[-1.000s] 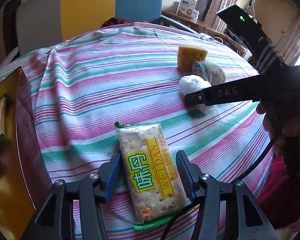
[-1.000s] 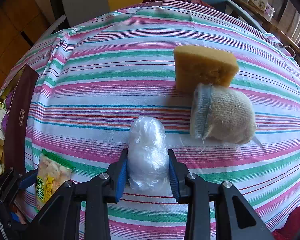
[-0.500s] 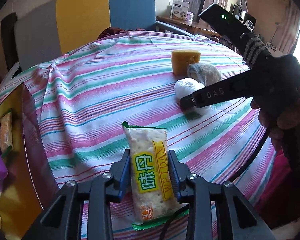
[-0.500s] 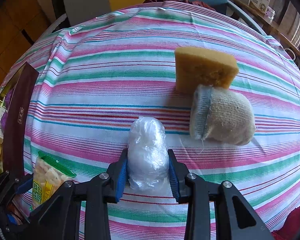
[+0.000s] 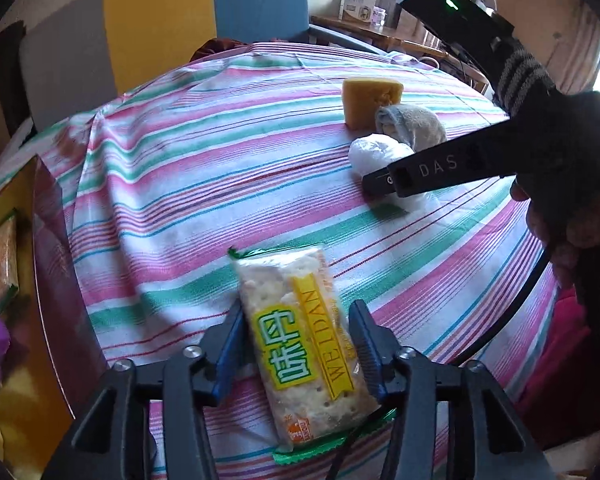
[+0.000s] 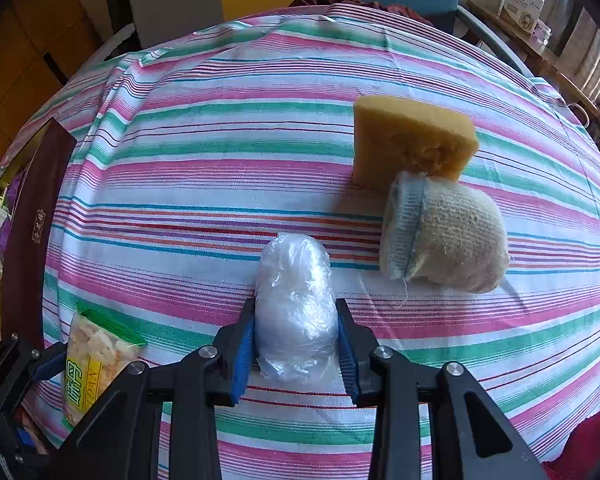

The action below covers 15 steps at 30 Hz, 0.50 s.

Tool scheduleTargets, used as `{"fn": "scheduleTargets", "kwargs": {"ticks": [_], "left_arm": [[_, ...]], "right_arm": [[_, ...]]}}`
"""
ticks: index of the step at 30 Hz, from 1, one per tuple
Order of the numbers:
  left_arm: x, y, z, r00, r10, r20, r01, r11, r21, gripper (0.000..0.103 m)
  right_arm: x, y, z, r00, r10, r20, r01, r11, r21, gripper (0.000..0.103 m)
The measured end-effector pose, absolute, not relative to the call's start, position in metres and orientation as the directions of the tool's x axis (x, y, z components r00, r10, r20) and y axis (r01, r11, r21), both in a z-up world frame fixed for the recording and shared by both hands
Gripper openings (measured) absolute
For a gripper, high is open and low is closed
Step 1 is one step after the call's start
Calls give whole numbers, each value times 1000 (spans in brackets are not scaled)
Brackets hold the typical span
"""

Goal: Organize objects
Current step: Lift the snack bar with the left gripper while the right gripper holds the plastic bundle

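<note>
A cracker packet with green and yellow print lies on the striped tablecloth. It sits between the fingers of my left gripper, whose jaws are opening; a thin gap shows on each side of the packet. My right gripper is shut on a crumpled clear plastic bag resting on the cloth. Beyond the bag sit a yellow sponge and a rolled beige sock, touching each other. The right wrist view also shows the cracker packet at the lower left.
An open box with a dark red lid holding wrapped items stands off the table's left edge. A grey, yellow and blue chair back stands behind the table. A person's hand holds the right gripper's handle at the right.
The left jaws closed on the cracker packet half a second ago and have since spread apart, leaving it on the cloth. The right gripper and the plastic bag have not moved.
</note>
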<state>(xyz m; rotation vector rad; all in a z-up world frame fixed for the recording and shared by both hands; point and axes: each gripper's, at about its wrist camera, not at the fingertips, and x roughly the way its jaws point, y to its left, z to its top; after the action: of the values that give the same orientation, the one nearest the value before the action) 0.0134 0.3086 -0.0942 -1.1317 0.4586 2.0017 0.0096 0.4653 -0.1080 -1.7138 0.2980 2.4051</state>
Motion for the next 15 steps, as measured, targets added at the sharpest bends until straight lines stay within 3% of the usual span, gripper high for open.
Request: {"fn": "scheduleTargets", "kwargs": {"ticks": [9,10,15], "left_arm": [[19,306,-89,-327,477,-816,-781,-623,-51,39],[19,305,-88,-327,483,-812,-780,-623,-57,33],[18,302,-84,-317,496,-809,-779,-622,-76,32]], "right_arm": [[13,469,-107,-330,13,-944,-260,-963,77,36],[13,470,-107,-329,13,-944,-260,-962,78,36],[14,469,-106,-328,16,-944,-260,-963,74,36]]}}
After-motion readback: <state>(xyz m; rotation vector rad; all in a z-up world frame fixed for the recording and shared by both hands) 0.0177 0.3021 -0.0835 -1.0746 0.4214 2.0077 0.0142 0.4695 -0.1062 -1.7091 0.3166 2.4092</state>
